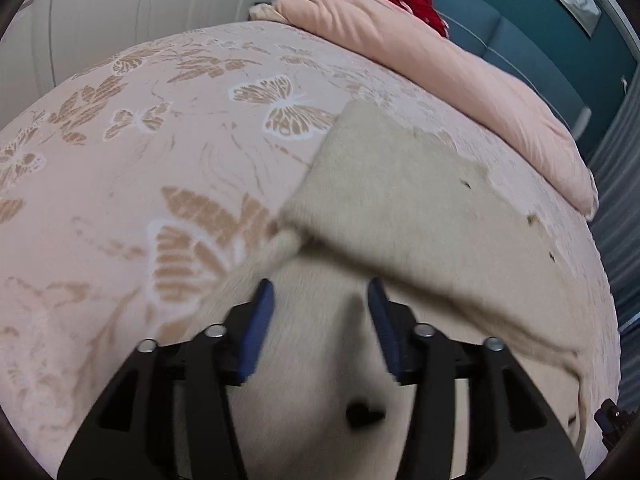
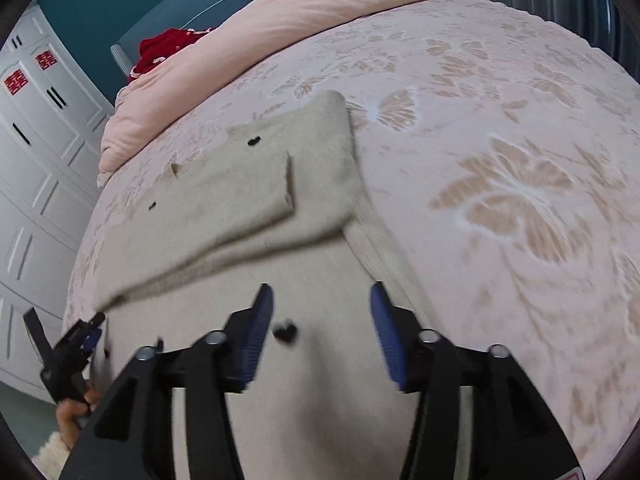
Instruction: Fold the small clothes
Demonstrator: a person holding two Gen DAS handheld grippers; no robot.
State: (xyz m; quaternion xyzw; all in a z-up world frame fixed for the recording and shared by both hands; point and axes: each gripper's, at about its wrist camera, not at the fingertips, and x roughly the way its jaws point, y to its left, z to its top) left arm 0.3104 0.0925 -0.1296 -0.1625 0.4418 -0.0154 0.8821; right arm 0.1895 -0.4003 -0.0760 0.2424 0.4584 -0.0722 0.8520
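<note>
A small beige knit garment (image 1: 404,208) with small black heart marks lies on the pink butterfly-print bedspread (image 1: 140,184), partly folded over itself. It also shows in the right wrist view (image 2: 248,196), with a folded layer on top. My left gripper (image 1: 322,292) is open, its blue pads over the garment's near part. My right gripper (image 2: 320,296) is open above the garment's near part, close to a black heart (image 2: 285,333). The left gripper (image 2: 86,330) shows at the garment's left corner in the right wrist view.
A pink duvet (image 1: 420,64) lies rolled along the far side of the bed, with a red cloth (image 1: 412,0) behind it. White wardrobe doors (image 2: 36,152) stand beside the bed. A teal headboard (image 1: 520,40) is beyond the duvet.
</note>
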